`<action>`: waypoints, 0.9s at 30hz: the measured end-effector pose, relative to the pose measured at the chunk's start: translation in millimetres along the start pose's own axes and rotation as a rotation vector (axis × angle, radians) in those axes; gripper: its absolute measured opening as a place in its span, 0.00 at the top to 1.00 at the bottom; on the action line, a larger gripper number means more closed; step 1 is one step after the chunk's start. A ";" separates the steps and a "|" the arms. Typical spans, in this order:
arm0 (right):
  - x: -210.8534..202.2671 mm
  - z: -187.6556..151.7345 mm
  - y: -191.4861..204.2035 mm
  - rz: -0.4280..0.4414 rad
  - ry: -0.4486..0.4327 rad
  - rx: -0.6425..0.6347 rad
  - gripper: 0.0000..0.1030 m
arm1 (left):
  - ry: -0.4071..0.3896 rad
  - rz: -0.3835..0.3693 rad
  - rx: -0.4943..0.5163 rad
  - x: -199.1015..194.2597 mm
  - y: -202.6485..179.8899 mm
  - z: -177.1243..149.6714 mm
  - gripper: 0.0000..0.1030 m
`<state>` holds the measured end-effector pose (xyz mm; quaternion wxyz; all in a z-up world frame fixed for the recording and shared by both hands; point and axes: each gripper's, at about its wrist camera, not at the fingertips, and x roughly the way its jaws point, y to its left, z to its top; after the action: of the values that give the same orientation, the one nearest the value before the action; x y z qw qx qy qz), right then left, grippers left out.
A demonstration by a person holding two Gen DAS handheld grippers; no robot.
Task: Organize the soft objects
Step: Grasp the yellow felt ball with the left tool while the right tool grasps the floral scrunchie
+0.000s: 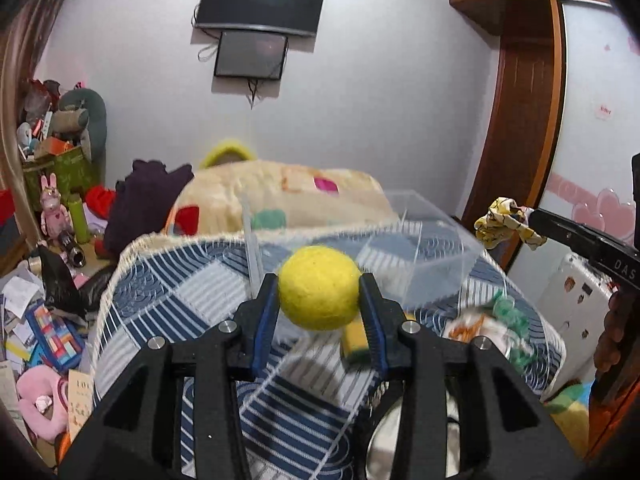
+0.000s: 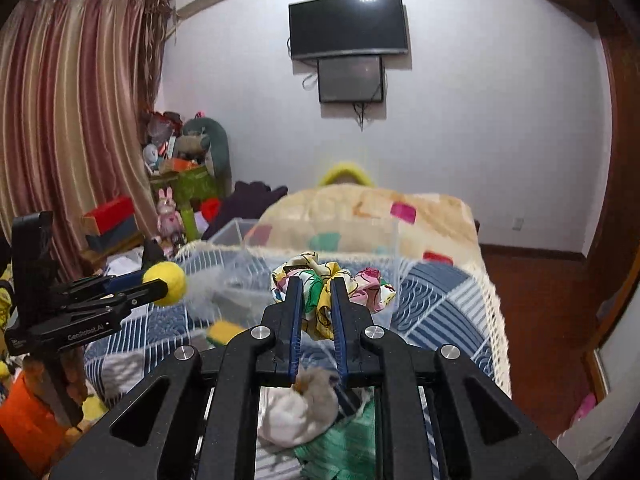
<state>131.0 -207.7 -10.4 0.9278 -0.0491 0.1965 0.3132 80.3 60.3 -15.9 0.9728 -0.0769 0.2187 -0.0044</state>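
Note:
My left gripper is shut on a yellow felt ball and holds it above the bed; it also shows in the right wrist view. My right gripper is shut on a colourful patterned scrunchie, seen in the left wrist view at the right. A clear plastic box stands on the blue striped blanket beyond both grippers. A yellow-green sponge lies on the blanket under the left gripper. A white and brown plush and a green cloth lie below the right gripper.
A folded cream quilt lies behind the box. Clutter of toys and boxes fills the floor to the left. A wooden wardrobe stands to the right. A screen hangs on the far wall.

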 end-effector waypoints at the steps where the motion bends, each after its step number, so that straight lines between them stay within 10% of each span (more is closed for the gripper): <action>1: 0.0 2.1 -0.2 0.001 -0.007 0.000 0.88 | -0.011 0.004 0.001 -0.7 -0.2 3.9 0.61; 11: 31.2 26.4 5.5 -0.012 -0.016 -0.025 0.88 | -0.054 0.060 0.017 16.8 2.2 36.1 0.61; 27: 100.0 12.2 13.4 -0.047 0.181 -0.091 0.88 | 0.104 0.023 0.035 95.5 -13.0 30.5 0.61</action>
<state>199.6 -138.2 -38.3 0.9102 -0.1239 0.2637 0.2945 180.0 48.0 -27.3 0.9613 -0.0568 0.2695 -0.0010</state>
